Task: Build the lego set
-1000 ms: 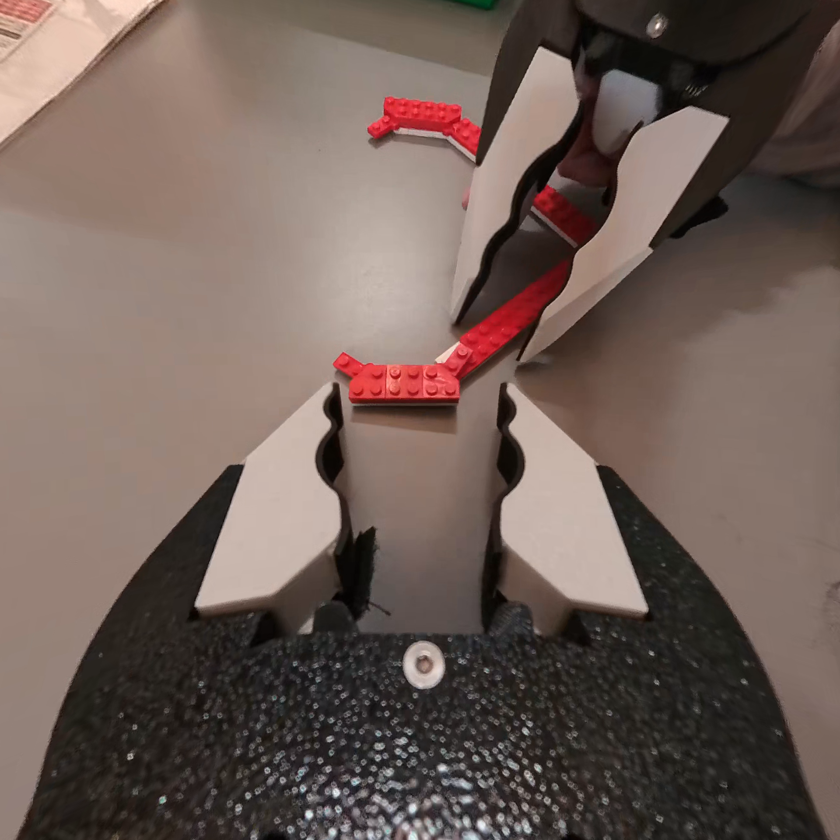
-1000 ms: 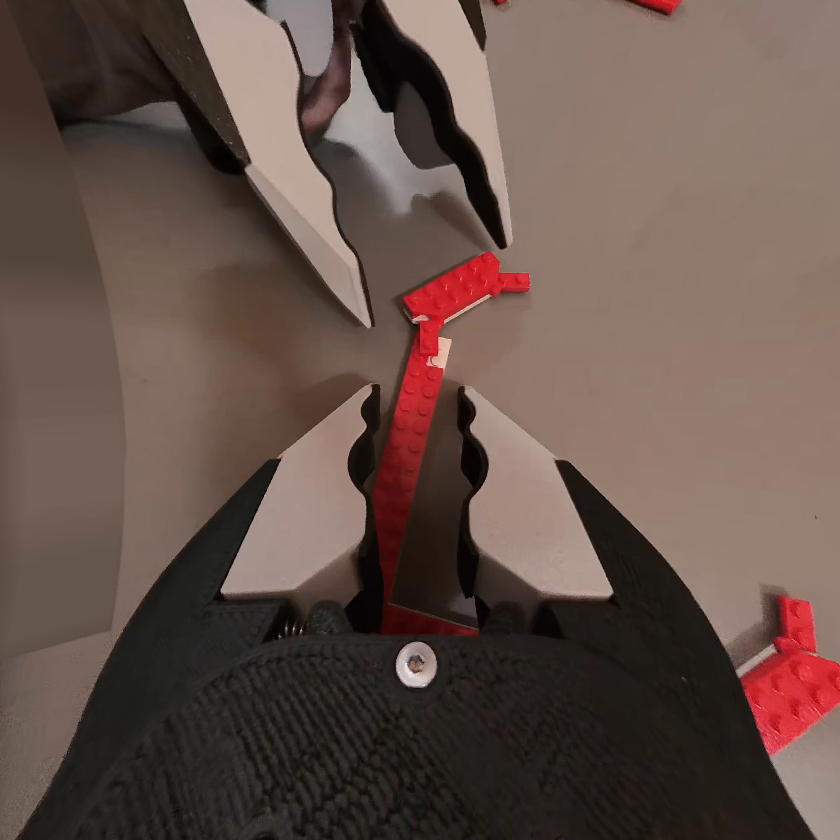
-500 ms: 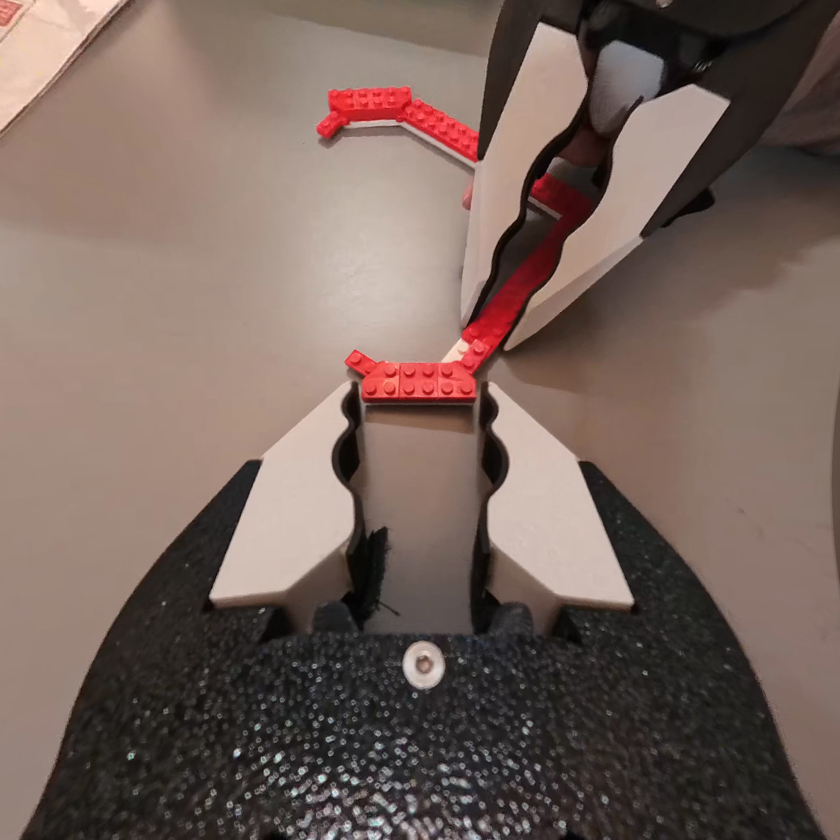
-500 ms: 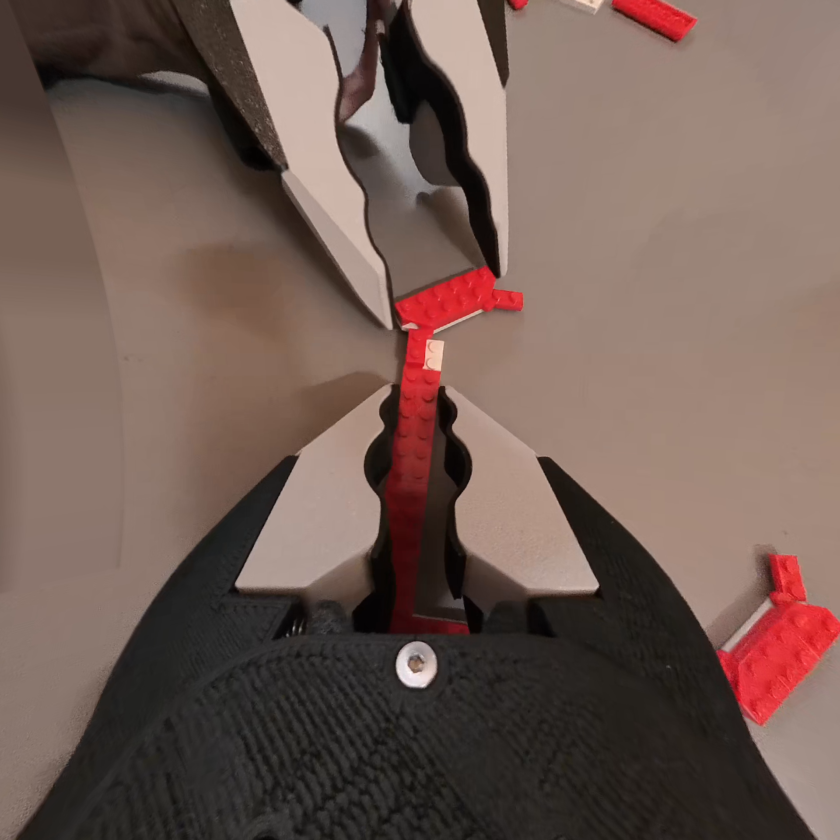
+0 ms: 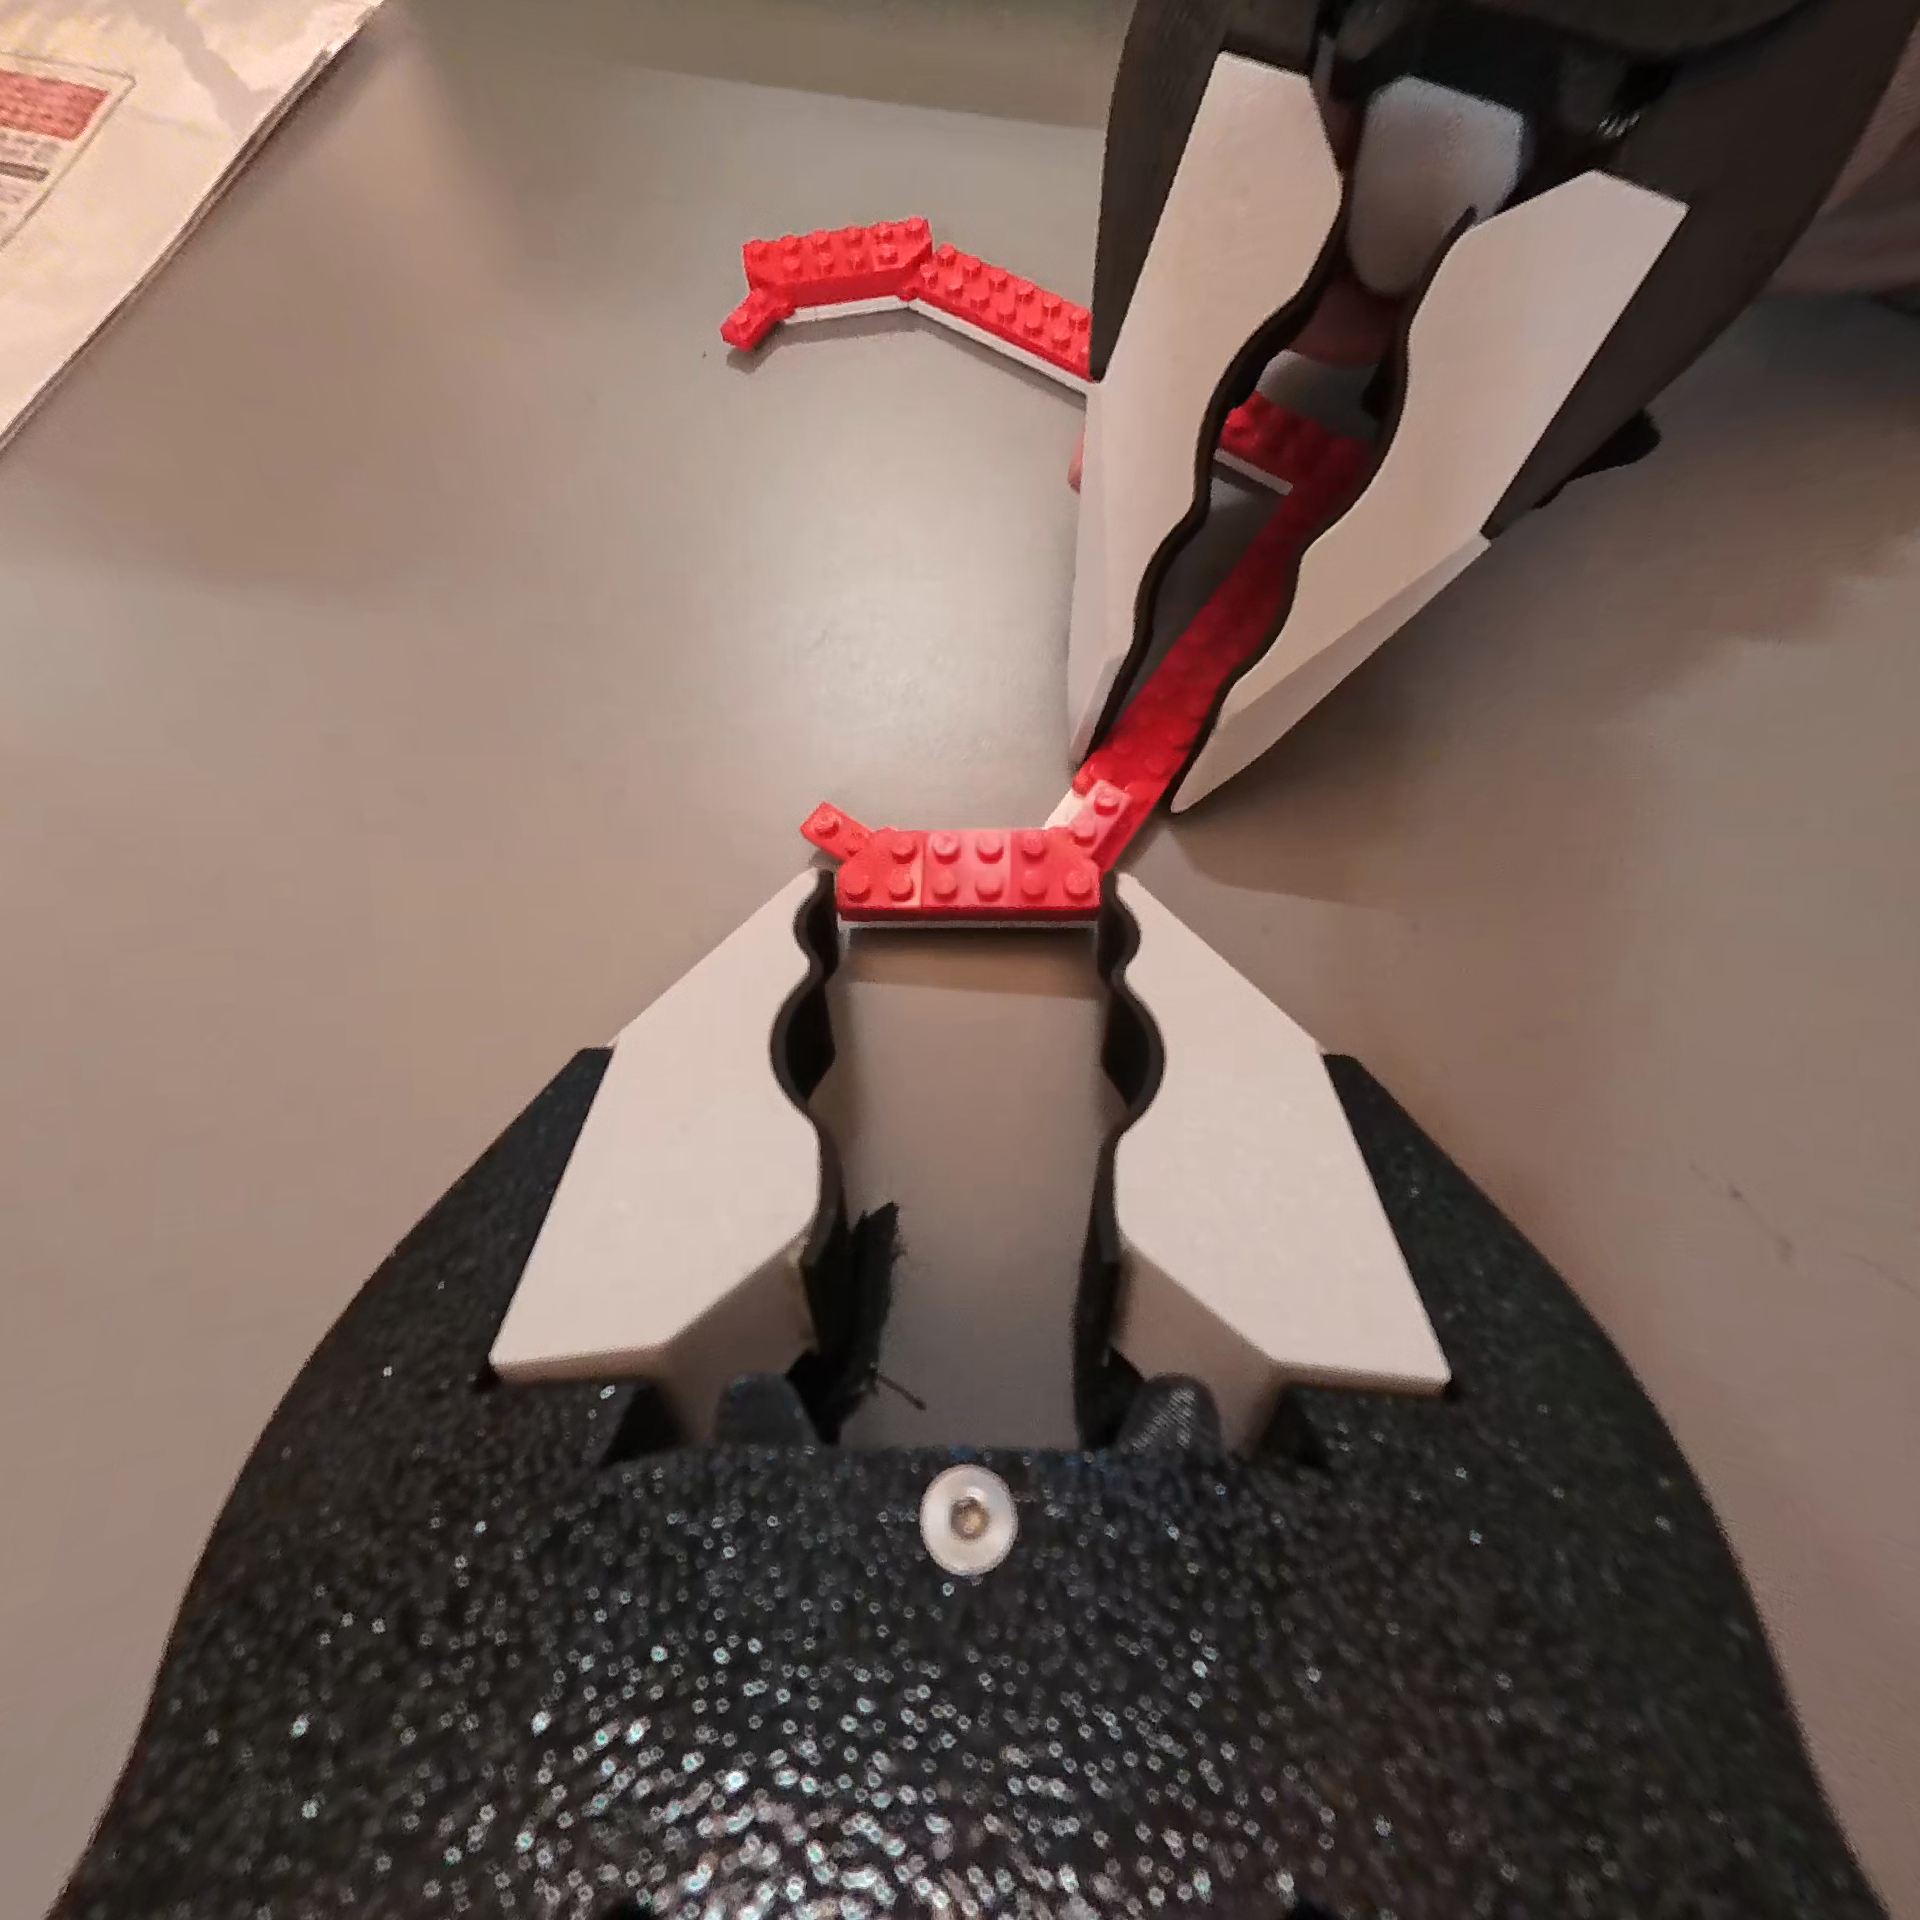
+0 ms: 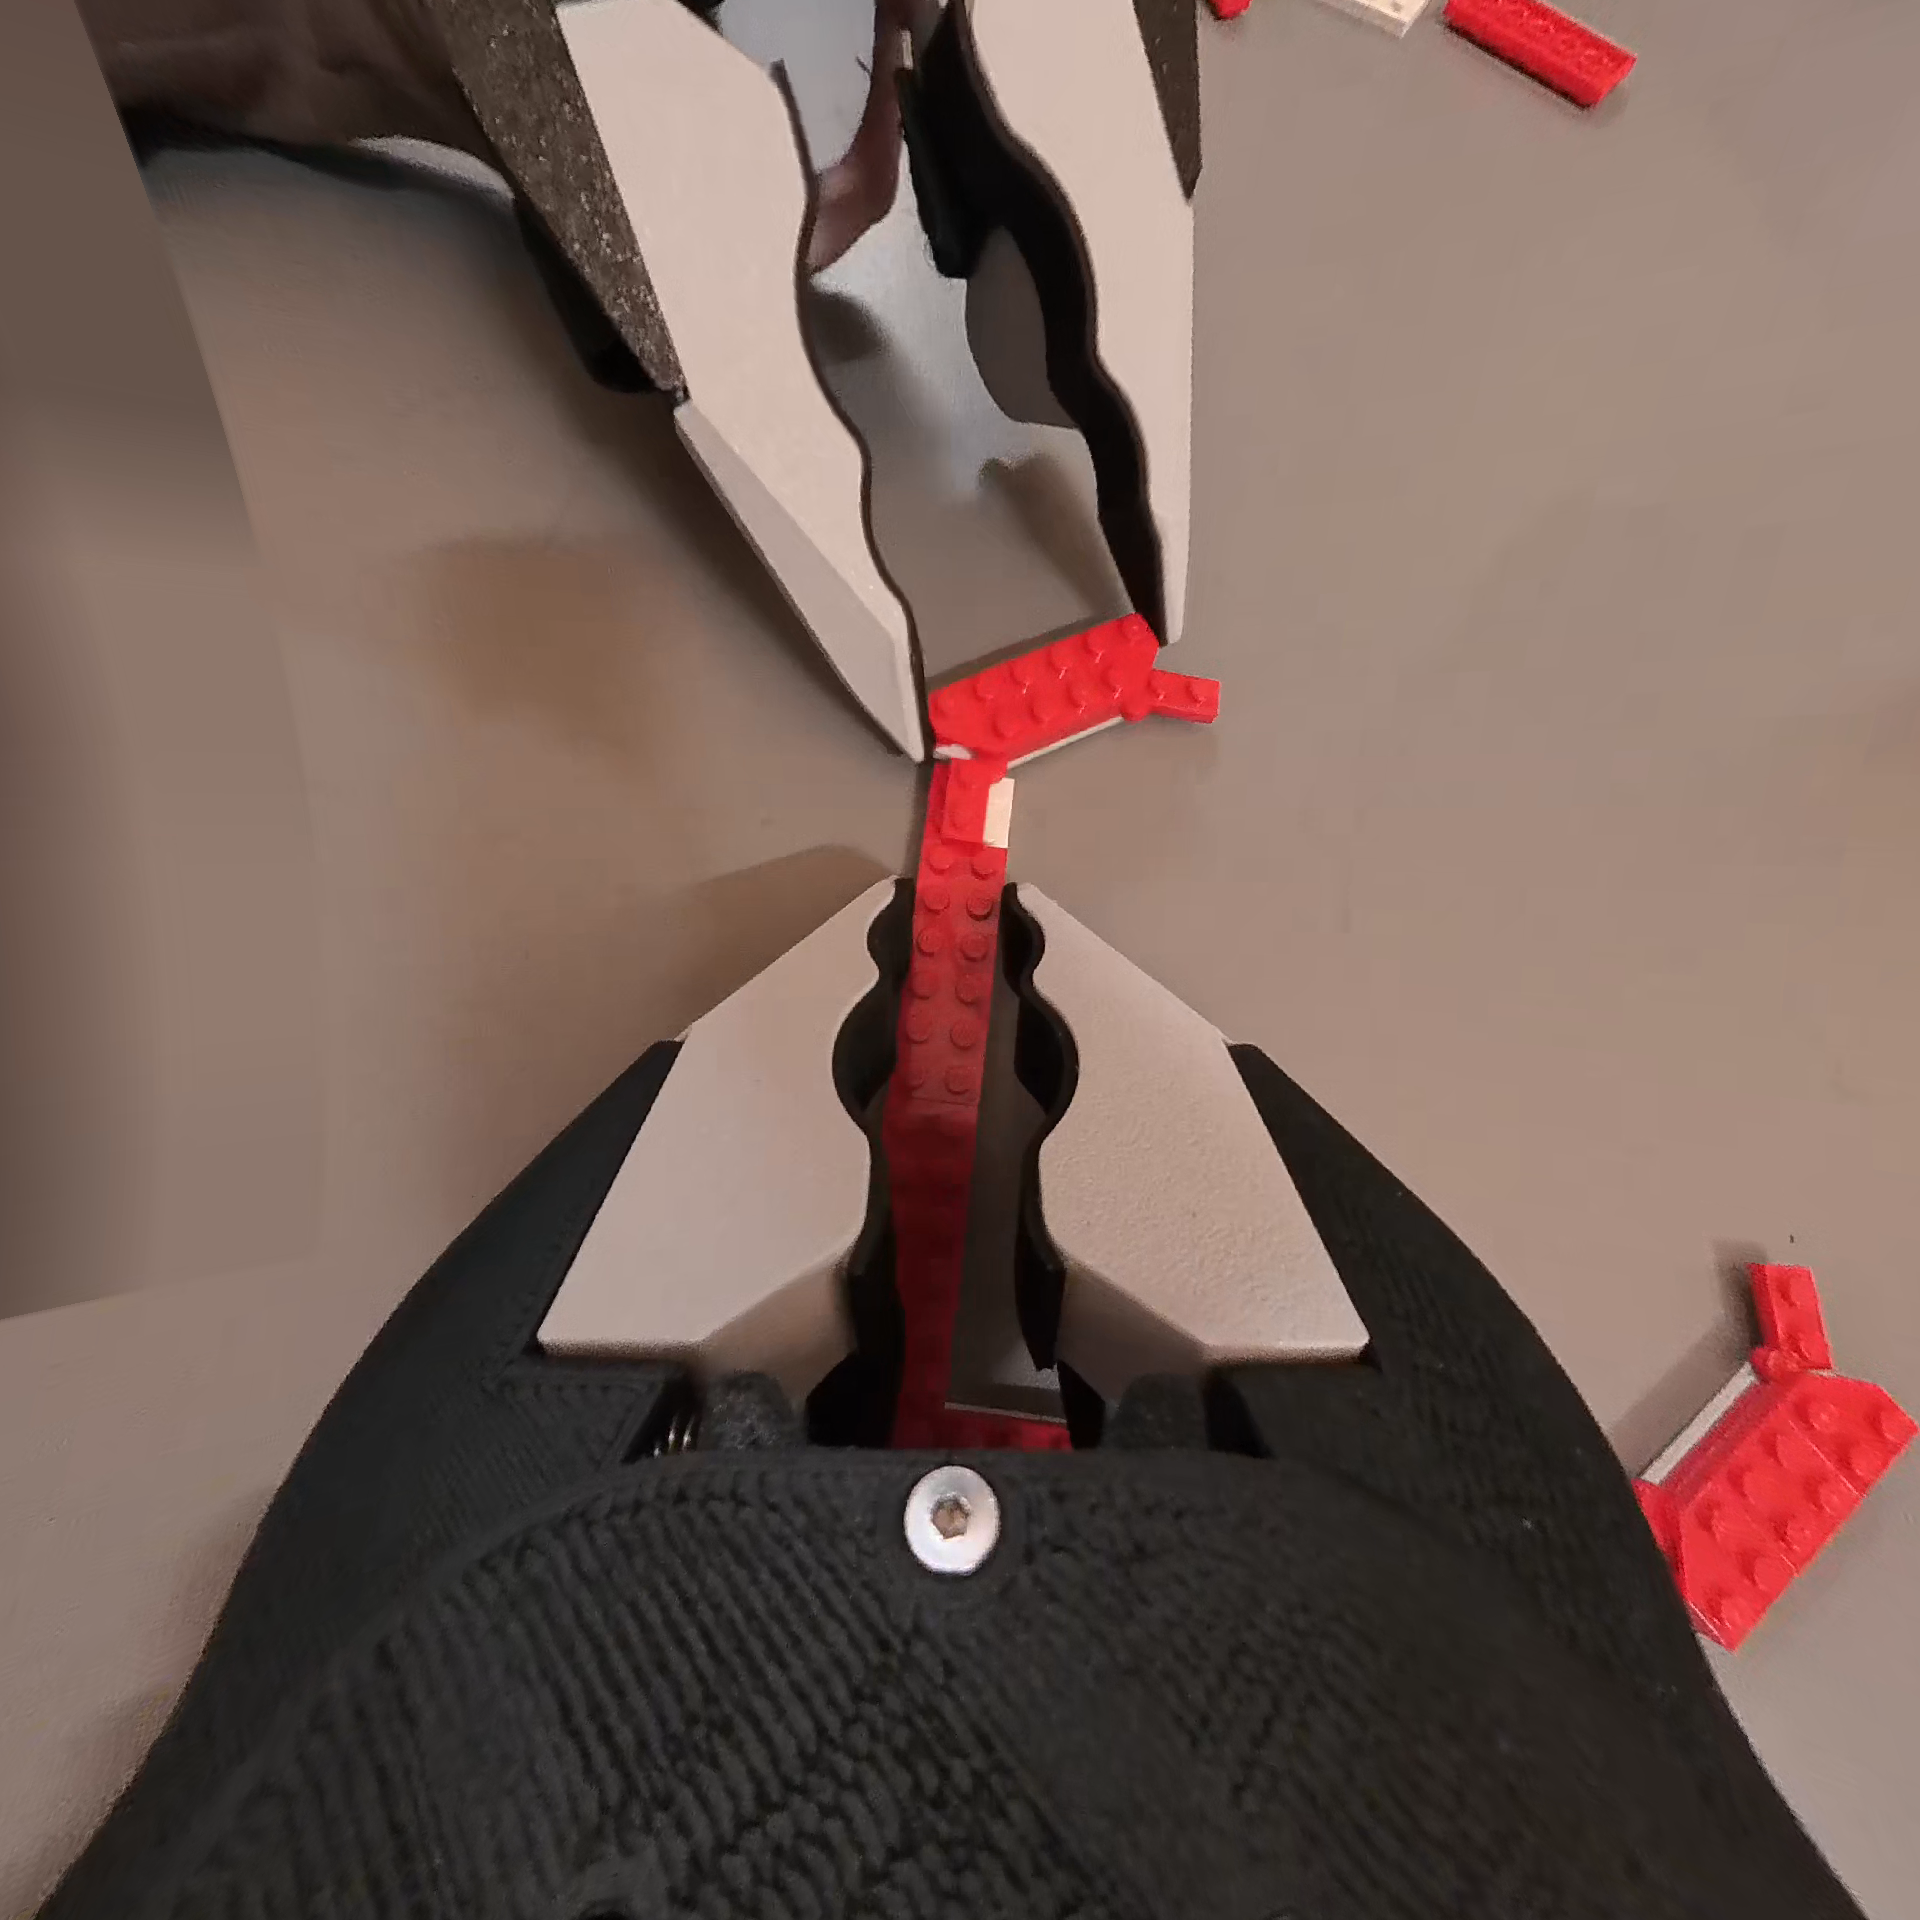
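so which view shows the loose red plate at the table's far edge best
The right wrist view: the loose red plate lies unobstructed on the table at top right. The left wrist view doesn't show it.

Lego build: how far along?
Done: a hinged red frame of joined plates lies on the table. In hand: right gripper clamps its long red strip; left gripper closes on the angled end section. Left: loose red plate and a separate red assembly.

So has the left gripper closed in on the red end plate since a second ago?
Yes. The left gripper advanced and narrowed; its fingertips now flank the red end plate, seemingly touching.
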The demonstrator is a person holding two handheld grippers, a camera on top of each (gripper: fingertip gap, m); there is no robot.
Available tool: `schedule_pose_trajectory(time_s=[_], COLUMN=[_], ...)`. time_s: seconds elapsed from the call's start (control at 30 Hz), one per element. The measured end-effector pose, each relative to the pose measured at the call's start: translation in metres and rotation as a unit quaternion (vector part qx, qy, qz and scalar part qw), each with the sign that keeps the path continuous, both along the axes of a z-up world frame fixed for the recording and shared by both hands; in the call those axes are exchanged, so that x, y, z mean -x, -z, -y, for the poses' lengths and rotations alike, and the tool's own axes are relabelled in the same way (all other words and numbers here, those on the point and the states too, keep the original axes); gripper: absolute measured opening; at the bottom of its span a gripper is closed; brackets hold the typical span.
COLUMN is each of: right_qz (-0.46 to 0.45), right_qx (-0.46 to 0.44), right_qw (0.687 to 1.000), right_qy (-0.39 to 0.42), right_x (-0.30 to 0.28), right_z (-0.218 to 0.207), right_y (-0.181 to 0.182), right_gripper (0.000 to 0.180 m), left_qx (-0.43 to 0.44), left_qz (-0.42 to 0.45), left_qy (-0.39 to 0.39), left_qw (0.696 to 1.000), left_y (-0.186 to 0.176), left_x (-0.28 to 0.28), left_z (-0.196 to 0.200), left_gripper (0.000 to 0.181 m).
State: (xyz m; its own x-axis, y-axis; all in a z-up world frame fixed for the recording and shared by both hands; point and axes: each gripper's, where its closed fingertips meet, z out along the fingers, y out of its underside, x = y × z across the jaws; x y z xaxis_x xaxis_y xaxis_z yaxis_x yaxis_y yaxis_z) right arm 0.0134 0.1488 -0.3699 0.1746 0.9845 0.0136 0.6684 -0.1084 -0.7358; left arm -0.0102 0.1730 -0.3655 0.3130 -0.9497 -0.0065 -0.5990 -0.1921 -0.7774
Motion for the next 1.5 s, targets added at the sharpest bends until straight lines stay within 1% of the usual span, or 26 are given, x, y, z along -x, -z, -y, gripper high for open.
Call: schedule_pose_trajectory(time_s=[0.3, 0.53, 0.73, 0.83, 0.9, 1.0, 1.13, 1.2, 1.3, 1.5], right_qz=[-0.001, -0.002, 0.004, 0.006, 0.006, 0.006, 0.005, 0.005, 0.005, 0.005], right_qx=[-0.002, -0.007, 0.000, 0.001, 0.004, 0.006, 0.008, 0.009, 0.010, 0.011], right_qw=[1.000, 1.000, 1.000, 1.000, 1.000, 1.000, 1.000, 1.000, 1.000, 1.000], right_qy=[-0.004, -0.007, -0.015, -0.013, -0.012, -0.013, -0.015, -0.015, -0.016, -0.018], right_x=[0.000, 0.001, -0.003, -0.005, -0.006, -0.005, -0.005, -0.005, -0.006, -0.006], right_z=[0.001, 0.000, 0.003, 0.002, 0.002, 0.003, 0.004, 0.004, 0.004, 0.005], right_y=[0.000, 0.000, 0.000, 0.000, 0.000, 0.000, 0.000, 0.000, 0.000, 0.000], right_gripper=[0.015, 0.022, 0.024, 0.023, 0.022, 0.021, 0.021, 0.021, 0.021, 0.021], left_qx=[-0.011, -0.003, 0.008, 0.007, -0.007, -0.051, -0.128, -0.155, -0.163, -0.152], left_qz=[-0.024, -0.023, -0.022, -0.019, -0.009, 0.010, -0.022, -0.036, -0.057, -0.057], left_qy=[-0.009, -0.006, -0.009, -0.009, -0.004, 0.042, 0.099, 0.110, 0.110, 0.103], left_qw=[1.000, 1.000, 1.000, 1.000, 1.000, 0.998, 0.987, 0.981, 0.979, 0.981], left_y=[0.004, 0.004, 0.005, 0.002, -0.004, -0.015, -0.013, -0.012, -0.005, -0.004], left_x=[0.001, -0.001, -0.002, -0.001, -0.001, -0.009, -0.022, -0.027, -0.028, -0.027], left_z=[-0.001, 0.003, 0.003, 0.005, 0.008, 0.028, 0.050, 0.054, 0.052, 0.049], left_gripper=[0.048, 0.049, 0.054, 0.060, 0.064, 0.063, 0.061, 0.060, 0.061, 0.058])
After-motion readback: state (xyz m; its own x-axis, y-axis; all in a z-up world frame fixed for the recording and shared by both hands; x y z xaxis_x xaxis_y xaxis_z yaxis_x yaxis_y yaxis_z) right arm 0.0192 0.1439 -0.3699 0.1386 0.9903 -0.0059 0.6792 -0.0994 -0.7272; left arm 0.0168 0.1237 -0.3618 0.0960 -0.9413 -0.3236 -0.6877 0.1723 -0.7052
